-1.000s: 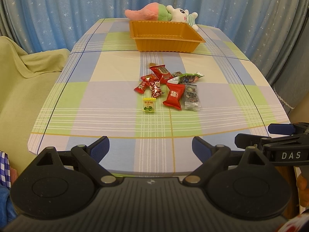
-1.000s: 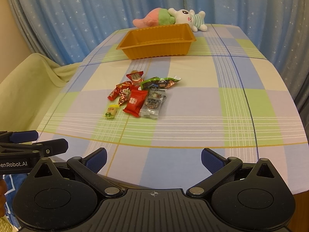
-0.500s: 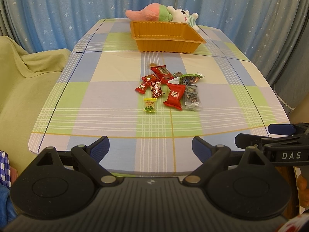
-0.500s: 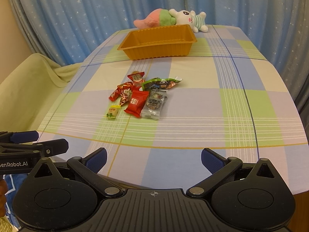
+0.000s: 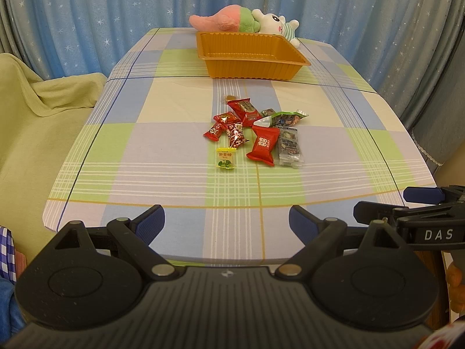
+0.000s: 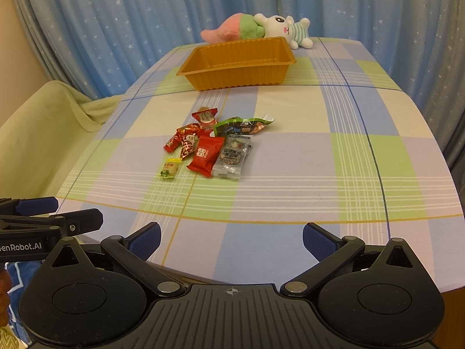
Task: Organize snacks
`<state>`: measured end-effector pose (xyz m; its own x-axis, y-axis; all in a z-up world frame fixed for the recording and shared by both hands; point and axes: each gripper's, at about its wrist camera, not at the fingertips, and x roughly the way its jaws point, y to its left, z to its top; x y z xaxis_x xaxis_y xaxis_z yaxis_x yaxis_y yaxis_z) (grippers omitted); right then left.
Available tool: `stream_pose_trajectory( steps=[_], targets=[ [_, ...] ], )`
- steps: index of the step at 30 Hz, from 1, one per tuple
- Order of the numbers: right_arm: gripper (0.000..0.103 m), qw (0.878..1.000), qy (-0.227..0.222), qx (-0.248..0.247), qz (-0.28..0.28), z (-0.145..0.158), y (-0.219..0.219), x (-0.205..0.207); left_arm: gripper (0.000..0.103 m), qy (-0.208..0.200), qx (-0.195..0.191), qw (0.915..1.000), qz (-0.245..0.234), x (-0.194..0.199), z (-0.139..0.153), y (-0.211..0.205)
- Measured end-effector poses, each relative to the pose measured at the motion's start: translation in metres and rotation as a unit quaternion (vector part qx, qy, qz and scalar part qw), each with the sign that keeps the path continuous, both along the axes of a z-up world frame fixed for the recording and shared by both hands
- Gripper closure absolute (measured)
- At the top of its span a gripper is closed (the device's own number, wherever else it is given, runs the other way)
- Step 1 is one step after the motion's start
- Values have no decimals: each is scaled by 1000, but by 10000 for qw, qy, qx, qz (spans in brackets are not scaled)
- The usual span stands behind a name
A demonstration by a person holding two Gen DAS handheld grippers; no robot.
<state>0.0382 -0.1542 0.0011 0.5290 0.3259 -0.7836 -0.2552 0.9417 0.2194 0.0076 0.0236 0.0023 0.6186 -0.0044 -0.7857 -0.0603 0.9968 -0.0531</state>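
Checked table (image 5: 162,157) holds snacks (image 5: 255,133) before orange tray (image 5: 250,55).

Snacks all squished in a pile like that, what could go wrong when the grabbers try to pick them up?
1. The red packet and clear packet touch, so jaws closing on one may pinch or drag the other.
2. The small yellow candy lies flat on the tablecloth, so it might slip out.
3. The orange tray sits far behind the pile, before the plush toys; a loosely held snack could drop on the way.
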Motion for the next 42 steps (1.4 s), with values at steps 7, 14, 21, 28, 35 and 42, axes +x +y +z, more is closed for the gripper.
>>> stream_pose_trajectory(
  steps=[7,14,21,28,35,42],
  targets=[
    [0,10000,8,11,7,0,1,1,11,1,-39,10000,19,0,2,4],
    [0,10000,19,51,-48,-2,3,4,11,73,-188,9998,9,1,0,13],
    [0,9999,-24,81,-126,-9,4,9,11,128,-279,9995,15,5,-10,24],
    [0,9997,-31,77,-249,-21,0,20,12,-62,-145,9999,20,14,-25,29],
    [0,9994,-50,129,-333,-31,-3,38,18,-34,-227,9997,24,37,-40,30],
    [0,9994,-55,133,-299,-42,5,64,19,-60,-11,10000,-52,61,-48,30]
  ],
)
